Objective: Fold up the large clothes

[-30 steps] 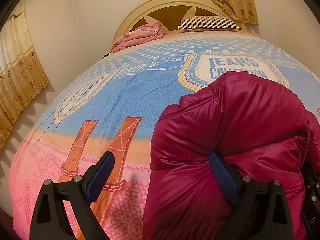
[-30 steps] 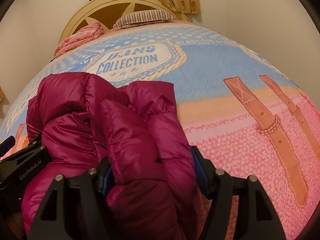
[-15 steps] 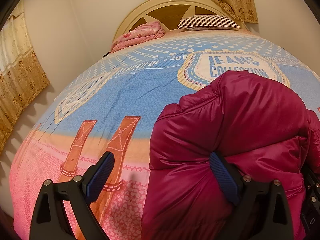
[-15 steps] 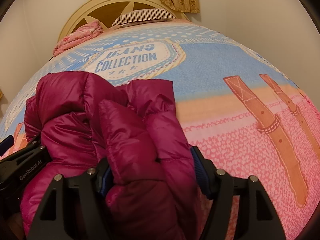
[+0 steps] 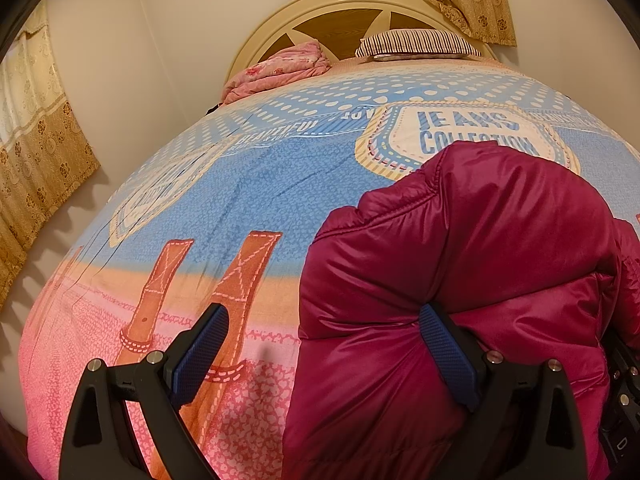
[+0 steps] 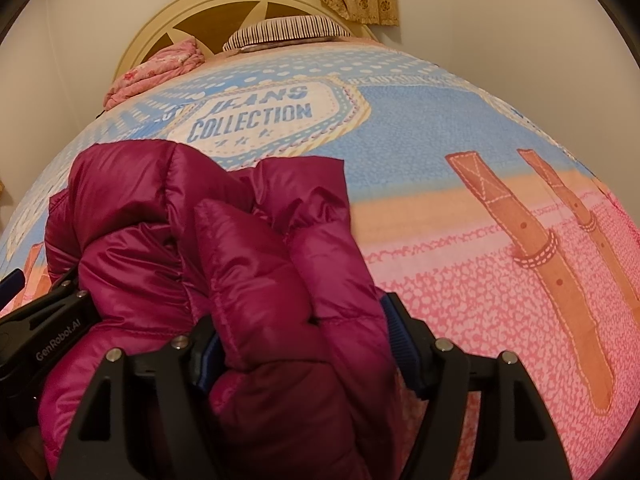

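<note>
Gripped a thick fold of the puffer jacket (image 6: 260, 264) between the pads of the right gripper (image 6: 302, 340). Held the left gripper (image 5: 322, 354) spread wide, clamped on nothing, one pad nudging the jacket's side. Risked the slick, puffy shell squeezing out and the bundle springing open, with only one hold on it. Lay bunched directly ahead of both tools, on the near part of the bedspread (image 5: 240, 192), well short of the pillow (image 5: 416, 42).

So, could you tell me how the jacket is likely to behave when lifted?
The jacket looks puffy and quilted, so probably light and squashy. Its shiny shell suggests slipperiness. It slumps in folds, so it would likely flop and unfold.
</note>
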{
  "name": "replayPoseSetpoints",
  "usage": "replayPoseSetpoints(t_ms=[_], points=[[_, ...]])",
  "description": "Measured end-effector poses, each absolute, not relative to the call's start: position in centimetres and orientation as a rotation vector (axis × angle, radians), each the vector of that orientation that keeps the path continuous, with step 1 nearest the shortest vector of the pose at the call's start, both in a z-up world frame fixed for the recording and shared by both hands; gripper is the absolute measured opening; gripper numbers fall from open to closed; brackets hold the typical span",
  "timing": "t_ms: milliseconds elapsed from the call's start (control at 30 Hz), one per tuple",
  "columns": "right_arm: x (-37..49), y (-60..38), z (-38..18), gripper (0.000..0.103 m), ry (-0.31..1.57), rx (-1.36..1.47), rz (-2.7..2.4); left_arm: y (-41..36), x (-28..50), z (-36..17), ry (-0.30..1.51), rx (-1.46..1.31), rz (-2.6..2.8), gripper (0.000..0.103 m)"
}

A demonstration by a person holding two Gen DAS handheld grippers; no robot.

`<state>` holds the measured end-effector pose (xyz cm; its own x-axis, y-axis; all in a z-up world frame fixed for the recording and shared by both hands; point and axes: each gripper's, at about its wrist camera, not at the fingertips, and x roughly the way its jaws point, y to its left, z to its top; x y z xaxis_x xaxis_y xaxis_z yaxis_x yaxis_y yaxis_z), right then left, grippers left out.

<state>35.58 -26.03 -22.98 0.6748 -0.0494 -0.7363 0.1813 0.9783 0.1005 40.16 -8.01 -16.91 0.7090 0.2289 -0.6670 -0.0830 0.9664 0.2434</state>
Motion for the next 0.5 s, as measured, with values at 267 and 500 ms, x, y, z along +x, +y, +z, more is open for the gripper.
replayPoseSetpoints(t_ms=[267, 500], points=[[35.6, -26.1, -23.0, 0.071, 0.821, 0.174, -0.127, -8.0, 40.2, -16.9, 0.770, 0.200, 0.169, 0.097], [35.1, -27.1, -22.5, 0.079, 0.848, 0.211, -0.073, -5.2, 35.9, -15.2, 0.829, 0.053, 0.045, 0.097]])
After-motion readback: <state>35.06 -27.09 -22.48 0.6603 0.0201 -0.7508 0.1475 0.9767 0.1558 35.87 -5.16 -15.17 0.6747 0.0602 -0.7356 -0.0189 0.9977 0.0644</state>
